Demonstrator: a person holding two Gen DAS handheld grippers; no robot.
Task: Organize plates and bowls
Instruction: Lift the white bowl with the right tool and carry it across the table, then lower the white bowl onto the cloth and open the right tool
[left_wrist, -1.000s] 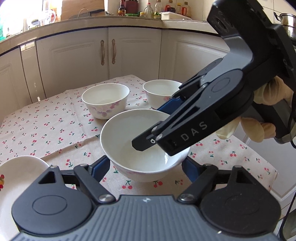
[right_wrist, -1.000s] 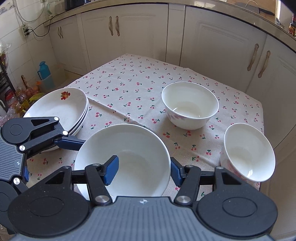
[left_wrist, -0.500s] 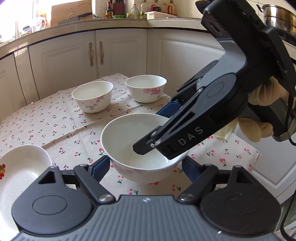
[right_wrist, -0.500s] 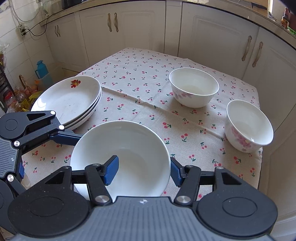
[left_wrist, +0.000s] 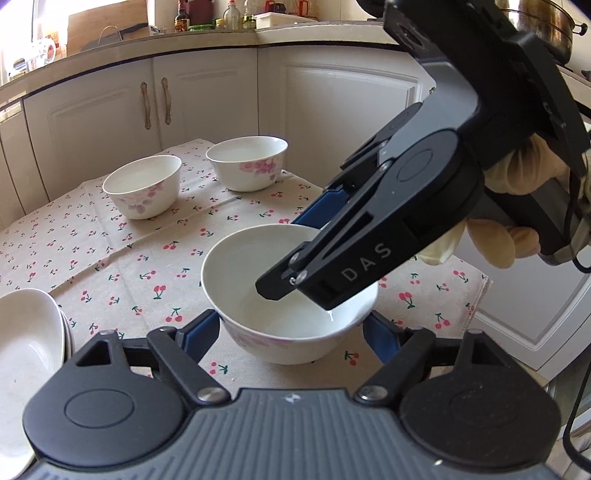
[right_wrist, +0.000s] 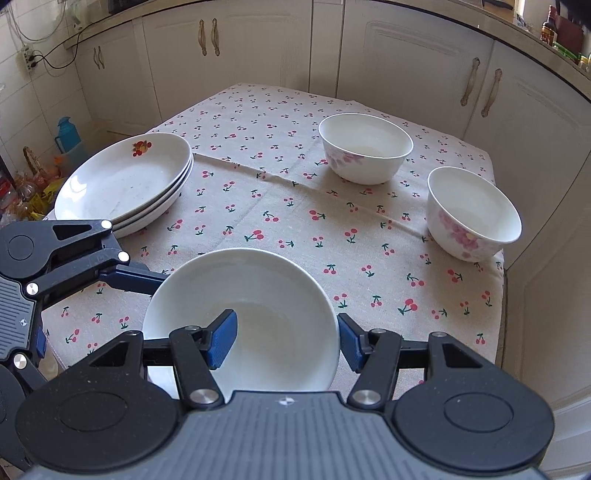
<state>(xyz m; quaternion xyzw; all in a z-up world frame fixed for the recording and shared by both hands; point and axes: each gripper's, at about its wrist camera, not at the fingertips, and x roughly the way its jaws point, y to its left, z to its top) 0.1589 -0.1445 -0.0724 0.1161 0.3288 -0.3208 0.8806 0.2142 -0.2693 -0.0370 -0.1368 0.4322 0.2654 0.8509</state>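
Bench (right_wrist: 280, 155), cherry-print cloth: your plates (right_wrist: 125, 181) are already stacked at far left, which looks finished. Bowls remain: two loose bowls sit apart at far right, one (right_wrist: 365, 147) further back, one (right_wrist: 472, 214) near the edge. The third bowl (right_wrist: 240, 317) is at the near centre. Your right gripper (right_wrist: 284, 338) is clamped across its wall, one pad inside, one outside. Your left gripper (left_wrist: 291, 332) straddles the same bowl at medium width; contact cannot be told. Judged roughly halfway: bowls unstacked. Legible writing: "DAS" on the right gripper's finger (left_wrist: 365, 258).
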